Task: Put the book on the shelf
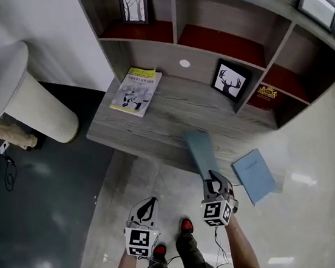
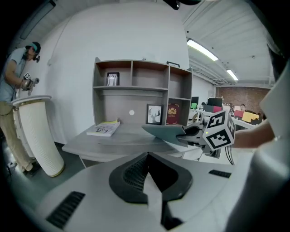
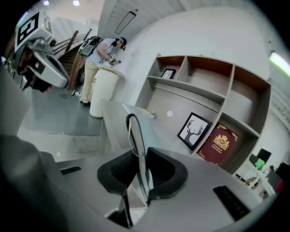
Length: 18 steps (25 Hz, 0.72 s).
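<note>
A thin teal book point(image 1: 199, 150) sticks out over the front edge of the grey desk point(image 1: 171, 114), and my right gripper point(image 1: 214, 182) is shut on its near end. In the right gripper view the book point(image 3: 136, 136) stands on edge between the pads, pointing toward the shelf unit point(image 3: 199, 86). The left gripper view shows that book point(image 2: 165, 132) held level by the right gripper point(image 2: 192, 133). My left gripper point(image 1: 147, 205) hangs lower left of the desk edge, shut, with nothing in it. The shelf point(image 1: 177, 12) rises at the desk's back.
A second blue book point(image 1: 255, 175) lies to the right of the held one. On the desk are a yellow-white booklet point(image 1: 136, 90) and a deer picture point(image 1: 231, 81). A red book point(image 1: 267, 94) stands in a lower shelf bay. A person point(image 2: 18, 86) works at a white pedestal point(image 1: 24, 94) on the left.
</note>
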Available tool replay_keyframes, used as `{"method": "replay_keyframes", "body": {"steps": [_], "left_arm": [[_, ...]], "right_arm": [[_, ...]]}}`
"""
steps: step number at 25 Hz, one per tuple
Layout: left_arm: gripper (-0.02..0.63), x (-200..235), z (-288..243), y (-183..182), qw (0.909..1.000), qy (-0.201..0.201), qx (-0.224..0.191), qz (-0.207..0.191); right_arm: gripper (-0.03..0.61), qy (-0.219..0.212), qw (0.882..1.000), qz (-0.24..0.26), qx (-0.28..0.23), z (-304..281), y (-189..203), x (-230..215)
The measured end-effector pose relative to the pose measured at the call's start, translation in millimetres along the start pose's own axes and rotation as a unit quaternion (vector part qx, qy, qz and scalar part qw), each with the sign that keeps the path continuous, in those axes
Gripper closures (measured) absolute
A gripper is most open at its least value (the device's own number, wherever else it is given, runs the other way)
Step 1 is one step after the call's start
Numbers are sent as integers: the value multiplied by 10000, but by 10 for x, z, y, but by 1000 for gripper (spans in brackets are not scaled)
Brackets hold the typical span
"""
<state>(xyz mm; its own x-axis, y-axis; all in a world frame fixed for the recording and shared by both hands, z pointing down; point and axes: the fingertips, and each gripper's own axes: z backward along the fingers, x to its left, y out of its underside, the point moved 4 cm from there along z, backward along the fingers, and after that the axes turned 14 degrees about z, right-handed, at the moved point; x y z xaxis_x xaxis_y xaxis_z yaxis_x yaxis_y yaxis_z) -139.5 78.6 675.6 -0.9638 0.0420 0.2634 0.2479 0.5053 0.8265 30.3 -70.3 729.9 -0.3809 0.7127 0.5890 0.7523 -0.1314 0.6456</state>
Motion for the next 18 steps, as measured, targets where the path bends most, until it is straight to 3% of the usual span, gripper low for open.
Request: {"method": "replay_keyframes", "body": {"steps": [7,14,18], "left_arm": [[607,-235,37,-344,9994,103,-188,-266],[607,-487,88,-649,9984,288,-361,-340],[607,-589,142,-788,9979,327,-430,-360]], "right_arm": [[503,-74,9910,-1327,-122,148,-43,-371],[505,-108,9488,-3146,-270,386,106,-712],[506,-17,9314,-3631,-249,619,166,-860]]}}
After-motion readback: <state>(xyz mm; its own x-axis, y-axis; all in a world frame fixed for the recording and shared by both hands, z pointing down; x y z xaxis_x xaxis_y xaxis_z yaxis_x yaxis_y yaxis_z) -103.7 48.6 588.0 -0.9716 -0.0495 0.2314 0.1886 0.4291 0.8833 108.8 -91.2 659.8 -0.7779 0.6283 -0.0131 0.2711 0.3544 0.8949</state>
